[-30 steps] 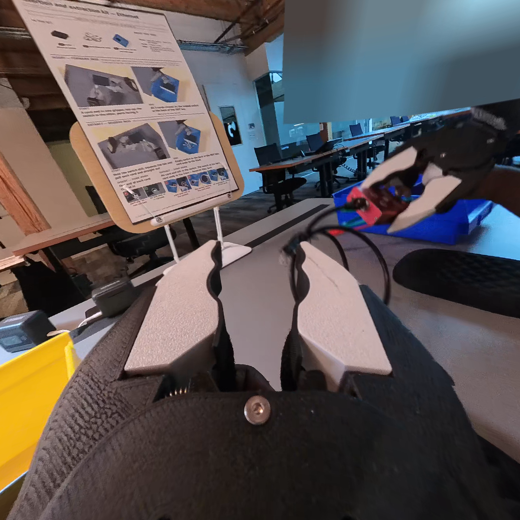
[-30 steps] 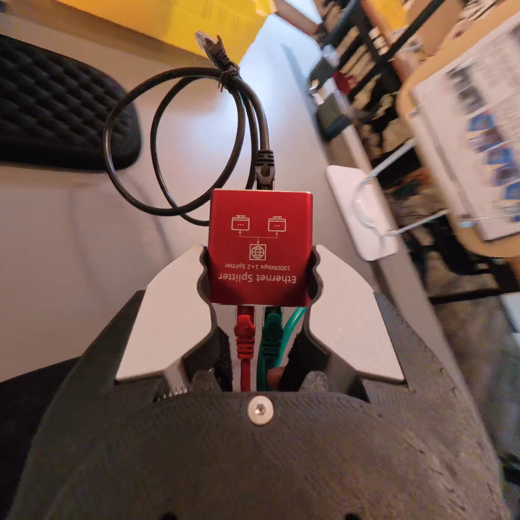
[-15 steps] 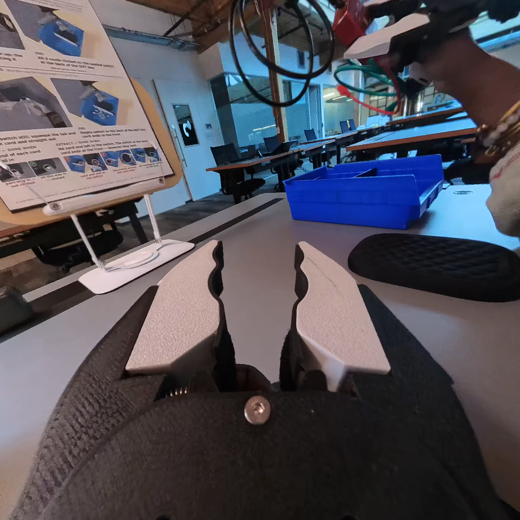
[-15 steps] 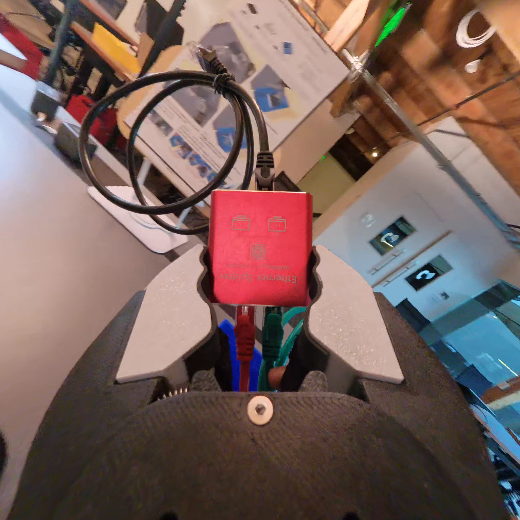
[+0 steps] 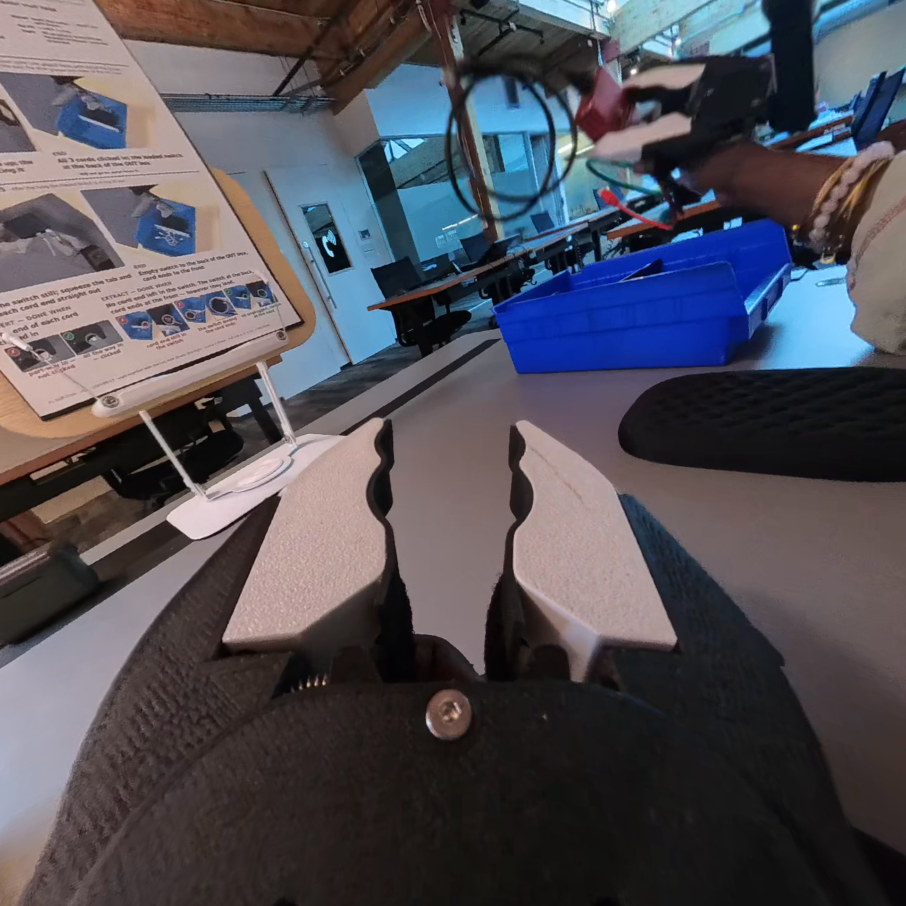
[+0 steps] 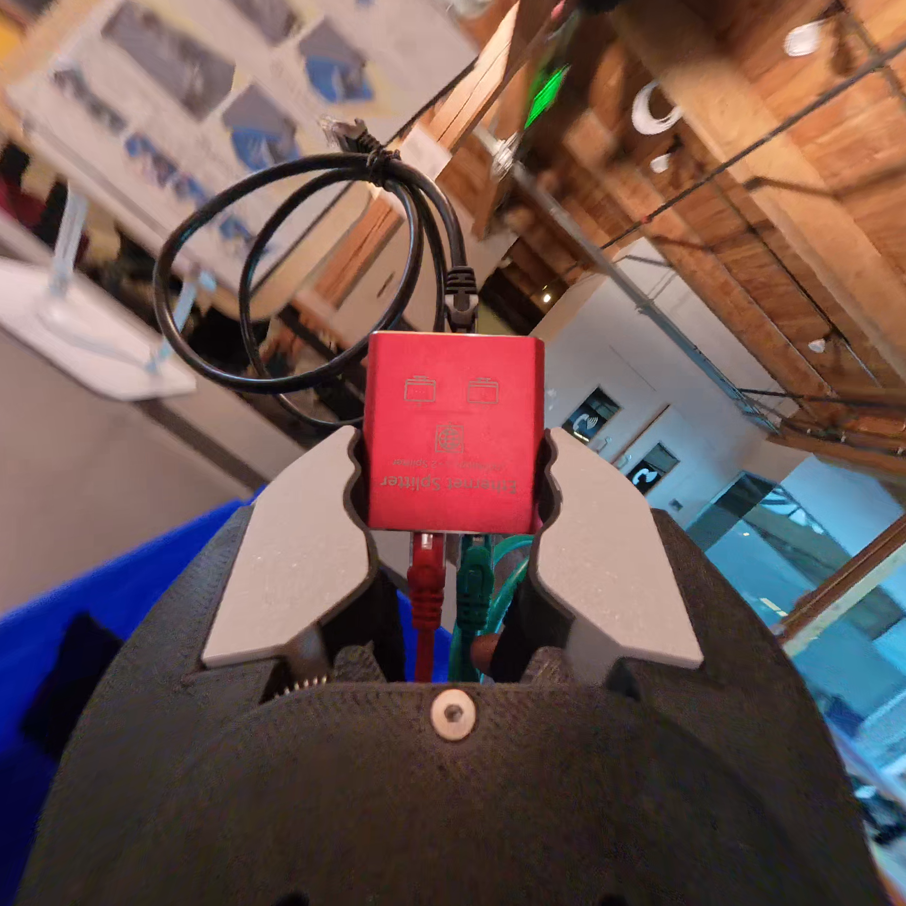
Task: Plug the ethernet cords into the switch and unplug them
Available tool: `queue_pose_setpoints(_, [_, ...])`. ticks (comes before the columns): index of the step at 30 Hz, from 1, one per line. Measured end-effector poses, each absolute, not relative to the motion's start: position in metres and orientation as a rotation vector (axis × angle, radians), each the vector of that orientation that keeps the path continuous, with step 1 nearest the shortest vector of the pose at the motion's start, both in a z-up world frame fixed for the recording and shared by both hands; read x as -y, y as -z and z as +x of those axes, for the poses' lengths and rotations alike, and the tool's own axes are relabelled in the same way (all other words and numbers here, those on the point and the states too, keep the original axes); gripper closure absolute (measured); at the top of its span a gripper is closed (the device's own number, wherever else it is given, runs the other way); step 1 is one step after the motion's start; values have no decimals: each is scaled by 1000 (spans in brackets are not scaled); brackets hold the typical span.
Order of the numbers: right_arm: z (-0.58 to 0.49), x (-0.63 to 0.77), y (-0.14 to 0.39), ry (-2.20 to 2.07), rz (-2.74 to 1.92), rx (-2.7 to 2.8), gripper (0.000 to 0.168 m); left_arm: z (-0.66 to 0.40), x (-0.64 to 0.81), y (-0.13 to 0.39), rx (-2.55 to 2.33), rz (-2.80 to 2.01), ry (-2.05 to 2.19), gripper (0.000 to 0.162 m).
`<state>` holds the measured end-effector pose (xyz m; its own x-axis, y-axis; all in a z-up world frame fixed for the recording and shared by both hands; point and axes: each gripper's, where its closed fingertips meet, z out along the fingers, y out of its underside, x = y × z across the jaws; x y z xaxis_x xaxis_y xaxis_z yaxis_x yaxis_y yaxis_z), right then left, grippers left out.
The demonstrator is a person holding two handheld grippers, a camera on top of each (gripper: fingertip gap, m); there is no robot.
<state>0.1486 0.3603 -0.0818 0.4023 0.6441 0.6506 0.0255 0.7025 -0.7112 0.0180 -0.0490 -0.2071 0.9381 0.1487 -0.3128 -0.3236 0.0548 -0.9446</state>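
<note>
The right gripper (image 6: 453, 465) is clamped on the sides of the red ethernet switch (image 6: 453, 431), a small metal box held up in the air, well above the grey table (image 5: 735, 564). A red cord (image 6: 425, 588) and a green cord (image 6: 471, 588) sit in the two ports on its near face, between the fingers, and a black cord (image 6: 294, 274), tied in a loop, is plugged into the far face with its free plug sticking out past the tie. The left gripper (image 5: 451, 441) sits low over the table, jaws apart and holding nothing. Beyond it stand a blue bin (image 5: 637, 318), a black wrist pad (image 5: 765, 421) and an instruction sheet on a stand (image 5: 122, 245). With all three cords seated, the plugging half looks finished; I judge the loaded switch is headed for the bin, and the unplugging is left to do.
</note>
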Motion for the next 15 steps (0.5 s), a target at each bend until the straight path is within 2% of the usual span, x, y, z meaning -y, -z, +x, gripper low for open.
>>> queue_pose_setpoints(6, [183, -357, 47, -740, -1035, 771, 100, 26, 44, 214, -221, -1504, -404, 117])
queue_pose_setpoints(9, [188, -358, 62, -739, -1294, 756, 98, 28, 44, 215, -236, -1509, -402, 117])
queue_pose_setpoints(15, [183, -368, 114, -597, -1508, 769, 98, 30, 45, 214, -248, -1494, -405, 117])
